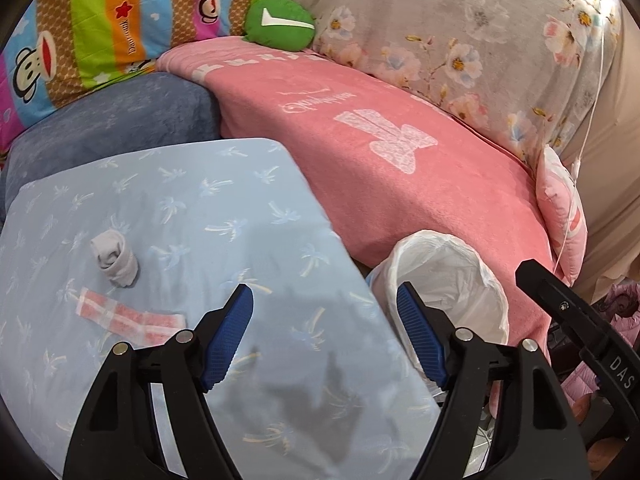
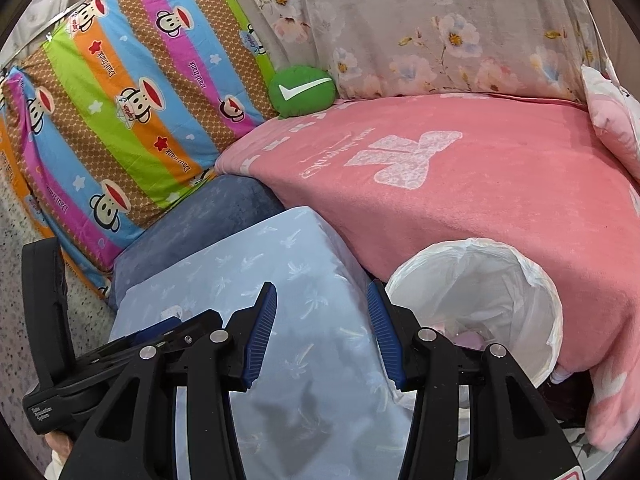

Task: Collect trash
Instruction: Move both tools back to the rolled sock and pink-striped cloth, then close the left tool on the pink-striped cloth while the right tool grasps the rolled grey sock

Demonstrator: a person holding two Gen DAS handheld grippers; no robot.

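Observation:
On a light blue pillow lie a crumpled grey-white tissue wad and a flat pink-and-white wrapper. My left gripper is open and empty, above the pillow, right of both pieces. A bin lined with a white bag stands between the pillow and the pink bed. In the right wrist view my right gripper is open and empty above the pillow, with the bin to its right; something pinkish lies inside. The trash pieces are hidden there.
A pink blanket covers the bed behind the bin. A dark blue cushion, a striped monkey-print pillow, a green round cushion and a floral quilt lie beyond. The other gripper's body shows at the left of the right wrist view.

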